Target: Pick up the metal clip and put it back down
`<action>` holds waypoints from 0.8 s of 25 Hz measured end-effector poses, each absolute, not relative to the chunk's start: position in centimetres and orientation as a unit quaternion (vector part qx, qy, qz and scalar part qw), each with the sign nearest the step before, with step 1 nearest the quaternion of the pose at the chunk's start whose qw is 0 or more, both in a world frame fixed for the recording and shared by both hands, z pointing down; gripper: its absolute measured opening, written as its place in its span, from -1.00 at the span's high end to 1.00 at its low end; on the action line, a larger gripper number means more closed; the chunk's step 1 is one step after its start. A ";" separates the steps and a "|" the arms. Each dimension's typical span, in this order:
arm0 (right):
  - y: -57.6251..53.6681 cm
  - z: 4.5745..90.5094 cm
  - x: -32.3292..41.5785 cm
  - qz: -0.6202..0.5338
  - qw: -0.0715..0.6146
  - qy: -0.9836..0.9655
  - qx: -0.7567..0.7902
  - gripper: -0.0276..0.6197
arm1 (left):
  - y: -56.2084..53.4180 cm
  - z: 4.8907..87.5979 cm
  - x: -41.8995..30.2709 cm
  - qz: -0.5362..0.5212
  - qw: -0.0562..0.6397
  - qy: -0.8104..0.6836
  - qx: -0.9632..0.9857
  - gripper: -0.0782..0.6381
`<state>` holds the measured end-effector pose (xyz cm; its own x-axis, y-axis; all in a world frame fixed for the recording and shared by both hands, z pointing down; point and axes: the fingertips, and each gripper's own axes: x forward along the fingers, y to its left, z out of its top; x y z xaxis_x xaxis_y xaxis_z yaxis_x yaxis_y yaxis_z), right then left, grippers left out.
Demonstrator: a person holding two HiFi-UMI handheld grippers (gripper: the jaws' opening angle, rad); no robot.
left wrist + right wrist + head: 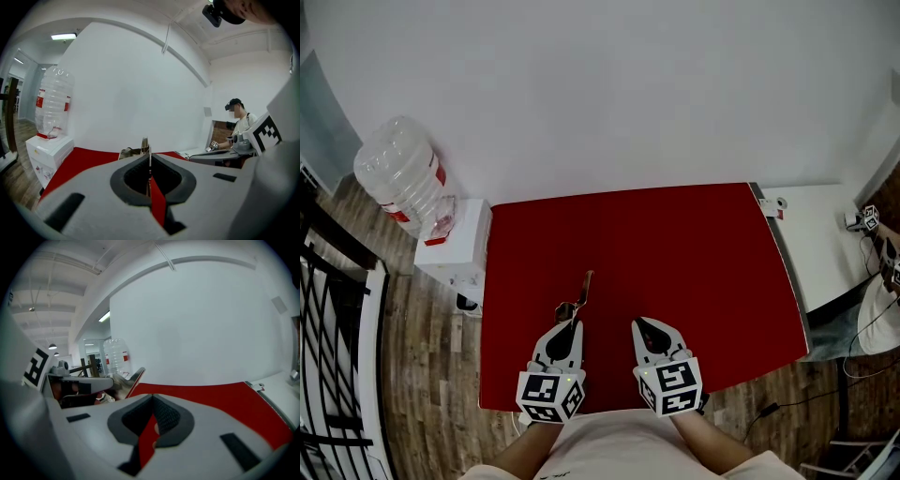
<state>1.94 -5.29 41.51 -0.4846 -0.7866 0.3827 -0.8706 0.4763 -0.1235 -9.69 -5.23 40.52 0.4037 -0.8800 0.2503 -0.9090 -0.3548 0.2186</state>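
While the left gripper [570,326] pinched the clip [577,295] by its near end, the clip angled away over the front-left part of the red table [694,262], closer to the left and front edges than to the others. The right gripper [643,325] sat just beside it, jaws pressed together on nothing. Open red surface stretched beyond and to the right, up to a white desk [825,234]. Off the left edge, a water bottle [398,173] stood inverted on a white dispenser [455,246]; its contents were unclear.

No legible text; water bottle [397,174] label unreadable.
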 end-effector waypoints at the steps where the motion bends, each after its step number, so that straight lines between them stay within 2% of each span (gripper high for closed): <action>1: -5.3 41.5 1.9 0.152 0.137 -0.848 0.488 0.89 | -5.2 40.5 -9.7 0.047 0.160 -0.545 0.822 0.76; 20: -4.8 41.6 2.4 0.158 0.135 -0.847 0.489 0.90 | -5.0 40.7 -9.1 0.033 0.174 -0.534 0.827 0.76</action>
